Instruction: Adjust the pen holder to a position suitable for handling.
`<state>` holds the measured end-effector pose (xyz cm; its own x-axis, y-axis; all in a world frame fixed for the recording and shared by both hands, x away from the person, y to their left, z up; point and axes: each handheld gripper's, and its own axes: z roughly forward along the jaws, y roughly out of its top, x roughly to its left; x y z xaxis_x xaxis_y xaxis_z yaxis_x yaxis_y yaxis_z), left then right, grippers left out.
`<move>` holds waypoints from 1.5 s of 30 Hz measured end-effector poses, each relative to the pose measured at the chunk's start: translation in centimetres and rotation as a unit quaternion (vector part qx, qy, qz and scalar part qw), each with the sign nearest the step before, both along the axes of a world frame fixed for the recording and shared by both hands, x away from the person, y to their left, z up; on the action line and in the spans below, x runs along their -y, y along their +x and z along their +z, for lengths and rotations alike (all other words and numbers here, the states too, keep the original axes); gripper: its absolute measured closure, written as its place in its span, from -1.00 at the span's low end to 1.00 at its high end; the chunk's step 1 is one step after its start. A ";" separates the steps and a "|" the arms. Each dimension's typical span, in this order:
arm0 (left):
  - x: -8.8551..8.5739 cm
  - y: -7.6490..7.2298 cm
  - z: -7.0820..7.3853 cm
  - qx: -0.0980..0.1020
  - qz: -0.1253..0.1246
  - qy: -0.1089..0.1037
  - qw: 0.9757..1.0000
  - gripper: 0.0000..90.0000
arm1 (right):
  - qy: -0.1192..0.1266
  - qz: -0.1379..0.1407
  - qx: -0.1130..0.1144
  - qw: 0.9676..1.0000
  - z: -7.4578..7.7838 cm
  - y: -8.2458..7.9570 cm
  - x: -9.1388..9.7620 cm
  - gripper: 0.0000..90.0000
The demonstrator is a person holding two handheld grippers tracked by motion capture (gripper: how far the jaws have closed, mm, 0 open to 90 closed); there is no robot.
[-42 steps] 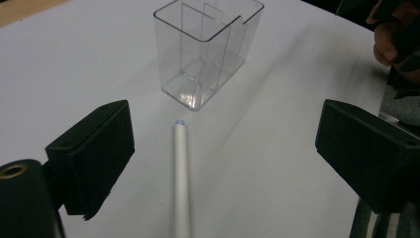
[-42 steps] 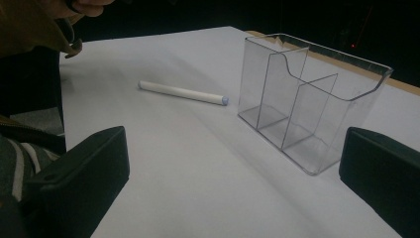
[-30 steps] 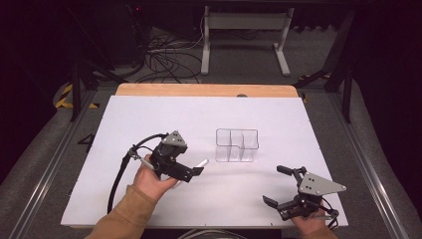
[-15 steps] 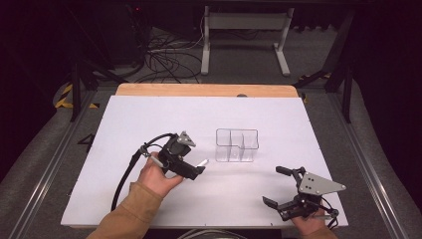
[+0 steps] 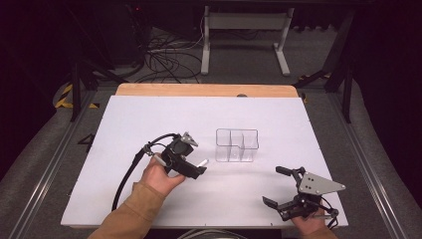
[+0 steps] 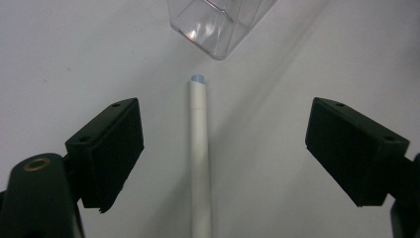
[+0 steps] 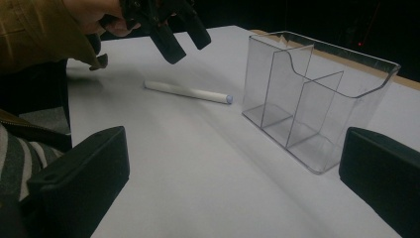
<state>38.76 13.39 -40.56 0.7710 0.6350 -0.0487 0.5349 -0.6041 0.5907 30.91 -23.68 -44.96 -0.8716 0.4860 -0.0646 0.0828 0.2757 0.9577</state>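
Just white marker (image 6: 200, 163) between parted fingers (image 6: 111, 148), untouched.

Clear, glossy plastic on the compartment organiser (image 7: 317, 104), smooth walls catching highlights at two o'clock on the table. The white marker (image 6: 200, 158) looks smooth, matt plastic with a pale blue end. The table cover (image 5: 149, 124) is matt white, paper-like; a bare wooden edge (image 5: 204, 90) shows at twelve o'clock. The left gripper (image 6: 223, 148) has matt black pads, faintly textured; a tan cloth sleeve (image 5: 127, 214) sits at seven o'clock.
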 end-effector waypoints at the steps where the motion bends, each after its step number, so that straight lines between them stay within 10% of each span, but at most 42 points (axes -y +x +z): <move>1: 0.1 0.0 -0.1 0.000 0.001 0.005 1.000 -0.63 | 0.000 0.000 0.000 1.000 0.0 0.0 0.0 -1.00; 29: 1.6 1.8 -3.1 -0.020 -0.010 0.111 0.994 0.24 | -0.004 0.002 -0.004 1.000 -0.2 0.1 -0.1 -1.00; 45: 2.1 2.4 -3.6 -0.050 -0.007 0.134 0.990 0.51 | -0.006 0.002 -0.004 1.000 -0.2 0.1 -0.1 -1.00</move>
